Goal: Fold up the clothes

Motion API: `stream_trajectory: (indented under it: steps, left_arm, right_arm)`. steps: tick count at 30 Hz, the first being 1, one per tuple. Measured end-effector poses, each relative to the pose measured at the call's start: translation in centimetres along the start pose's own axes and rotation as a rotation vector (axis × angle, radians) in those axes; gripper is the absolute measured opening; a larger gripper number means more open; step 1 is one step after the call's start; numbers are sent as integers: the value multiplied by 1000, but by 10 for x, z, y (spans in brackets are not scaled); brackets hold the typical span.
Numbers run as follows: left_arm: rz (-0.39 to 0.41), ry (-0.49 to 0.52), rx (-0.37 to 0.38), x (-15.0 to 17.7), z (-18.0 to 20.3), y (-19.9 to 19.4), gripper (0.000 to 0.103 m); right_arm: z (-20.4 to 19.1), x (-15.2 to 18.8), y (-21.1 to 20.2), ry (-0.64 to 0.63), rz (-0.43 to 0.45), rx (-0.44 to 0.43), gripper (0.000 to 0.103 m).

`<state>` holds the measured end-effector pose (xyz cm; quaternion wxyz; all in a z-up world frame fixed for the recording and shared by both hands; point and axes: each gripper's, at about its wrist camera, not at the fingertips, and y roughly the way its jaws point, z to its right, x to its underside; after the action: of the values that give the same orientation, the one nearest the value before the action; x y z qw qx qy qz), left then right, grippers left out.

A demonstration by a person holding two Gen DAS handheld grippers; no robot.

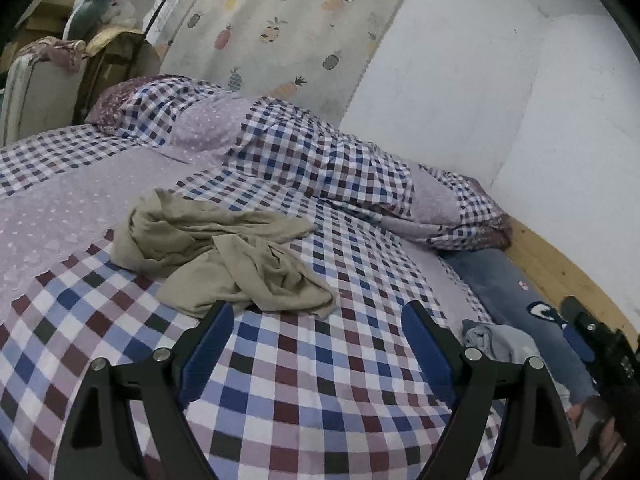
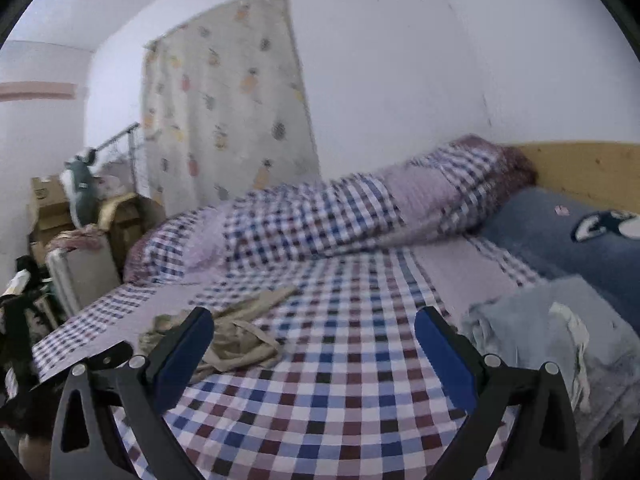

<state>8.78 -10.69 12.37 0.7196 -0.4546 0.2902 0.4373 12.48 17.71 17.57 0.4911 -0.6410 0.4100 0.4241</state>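
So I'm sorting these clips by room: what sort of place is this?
A bedroom, most likely: a bed with a checked sheet, a rolled-up quilt along the wall, and a blue pillow by the wooden headboard.

We see a bed (image 1: 304,392) under a checked sheet, its quilt (image 1: 320,160) bunched against the white wall (image 1: 460,80). A pineapple-print curtain (image 2: 224,120) hangs there. 1 wooden headboard (image 2: 580,168) shows; what may be cardboard boxes (image 2: 48,204) crowd the corner.
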Motion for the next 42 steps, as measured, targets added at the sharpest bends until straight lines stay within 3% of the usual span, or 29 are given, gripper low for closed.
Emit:
stream_trajectory:
  steps: [4, 8, 14, 22, 32, 36, 42]
  left_arm:
    - [-36, 142, -51, 15, 21, 27, 89]
    - [-135, 262, -115, 42, 37, 59, 89]
    - [-254, 259, -157, 66, 34, 90, 89]
    - [-351, 238, -200, 79, 23, 111, 89]
    - [-381, 294, -200, 91, 28, 122, 99]
    - [-378, 291, -195, 93, 27, 123, 101]
    - [-378, 295, -202, 95, 26, 126, 102]
  right_arm:
    - [6, 2, 42, 12, -75, 33, 103]
    - [7, 32, 71, -21, -172, 79, 103]
    - [23, 75, 108, -29, -313, 146, 103]
    - [31, 107, 135, -66, -427, 141, 103]
    - [27, 124, 160, -69, -520, 93, 103]
    - [39, 133, 171, -29, -582, 139, 103]
    - [34, 139, 174, -75, -594, 163, 103]
